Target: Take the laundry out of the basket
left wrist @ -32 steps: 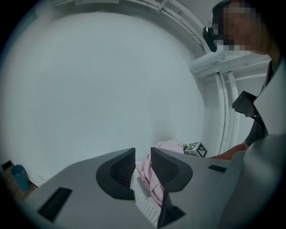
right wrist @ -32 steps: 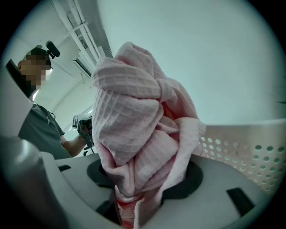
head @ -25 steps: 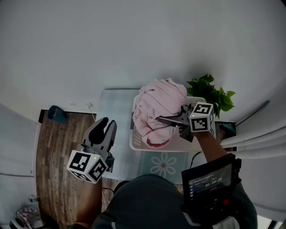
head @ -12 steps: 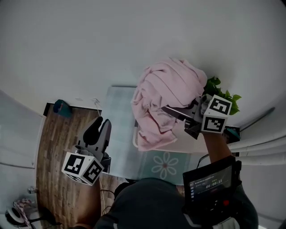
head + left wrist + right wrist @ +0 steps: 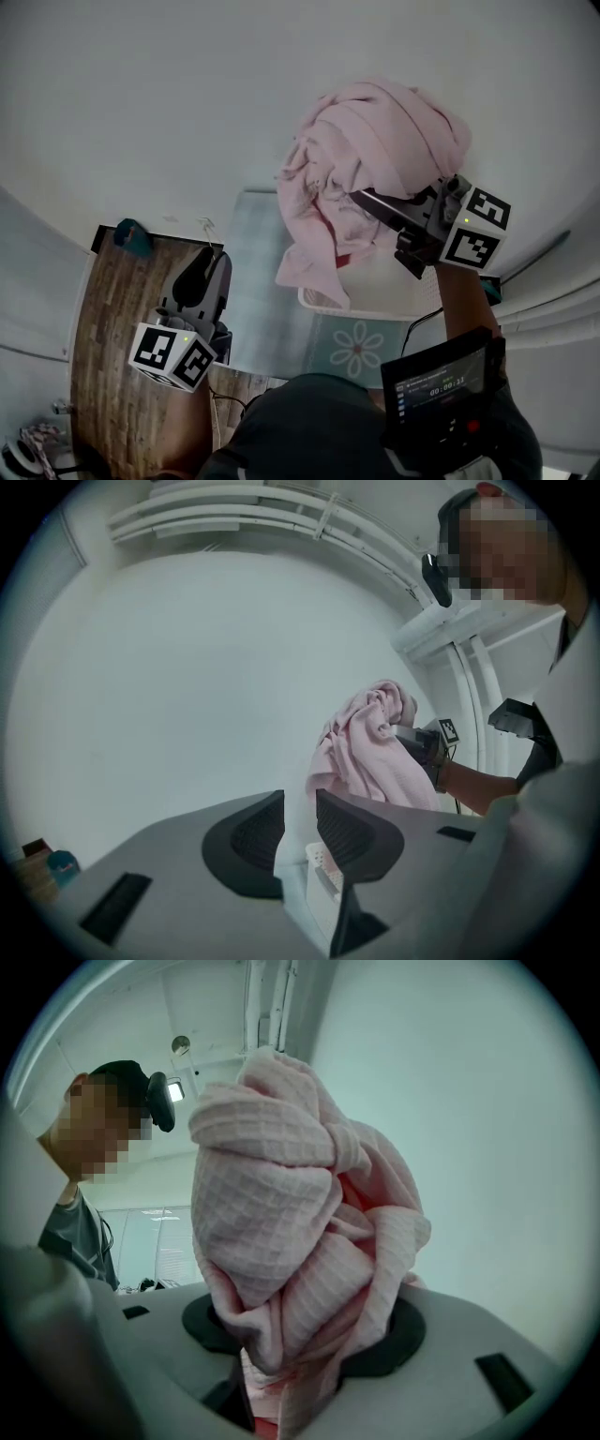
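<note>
- left gripper: low on the left, pointing level, jaws slightly apart, nothing between them
- right gripper: held high, forearm extended, jaws clamped on pink cloth

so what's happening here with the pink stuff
A person with a claw in each hand is emptying a laundry basket. The right claw is shut on a bundle of pink laundry and holds it up above the white basket, with the cloth's lower end hanging down near the rim. The left claw is off to the side, jaws apart, with nothing between them.
</note>
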Demonstrator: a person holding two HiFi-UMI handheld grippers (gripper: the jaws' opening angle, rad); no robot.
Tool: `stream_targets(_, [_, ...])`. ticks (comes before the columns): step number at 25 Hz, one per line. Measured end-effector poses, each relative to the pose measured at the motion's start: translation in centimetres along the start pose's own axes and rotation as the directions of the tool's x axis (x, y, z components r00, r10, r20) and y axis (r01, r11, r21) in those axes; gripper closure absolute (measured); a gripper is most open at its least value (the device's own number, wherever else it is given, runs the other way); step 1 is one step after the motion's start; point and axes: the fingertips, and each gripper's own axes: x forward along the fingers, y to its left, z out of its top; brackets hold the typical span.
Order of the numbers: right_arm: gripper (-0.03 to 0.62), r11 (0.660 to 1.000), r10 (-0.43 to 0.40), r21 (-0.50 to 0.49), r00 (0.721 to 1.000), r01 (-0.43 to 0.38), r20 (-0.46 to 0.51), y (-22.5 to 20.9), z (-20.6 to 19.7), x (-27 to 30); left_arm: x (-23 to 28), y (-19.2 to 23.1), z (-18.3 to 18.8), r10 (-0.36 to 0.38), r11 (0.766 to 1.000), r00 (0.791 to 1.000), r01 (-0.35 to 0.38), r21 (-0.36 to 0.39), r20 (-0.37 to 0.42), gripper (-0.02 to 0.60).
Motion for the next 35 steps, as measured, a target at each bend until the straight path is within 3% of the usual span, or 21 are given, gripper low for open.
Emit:
stream_targets(4, [0.326,0.998,0.035,-0.058,0.999,-0.033,0.036,3.3,2.9,2.4,-3.1,1.9,1.2,0.049,0.999,0.998,-0.049,-0.01,0.049,0.468])
stream_targets(8, [0.326,0.995,0.075,-0.075,0.994,-0.07,0.074,7.2,5.0,5.1,-7.0,3.9,3.6,0.149,0.988,0.982,-0.144,-0.049,0.117,0.471])
stream_targets(13, [0.326,0.987,0.141,-0.086,0.988,-0.136,0.061,11.2,4.1,10.8,-13.0,7.0,4.5,0.254,0.967,0.956,-0.253,-0.029,0.144,0.471])
stream_targets(25, [0.324,0.955,0.295,-0.048,0.955,-0.293,0.019,21.3,-0.9,22.5,-27.5,13.8,4.6,0.506,0.863,0.842,-0.497,-0.094,0.188,0.471])
stream_targets(29, [0.324,0.939,0.343,-0.006,0.939,-0.343,0.011,24.8,-2.5,25.6,-32.2,14.9,4.9,0.567,0.823,0.801,-0.561,-0.091,0.191,0.471])
stream_targets(35, [0.324,0.93,0.369,0.005,0.93,-0.369,-0.003,28.4,-4.2,29.0,-37.3,16.3,4.6,0.631,0.775,0.758,-0.624,-0.095,0.167,0.472])
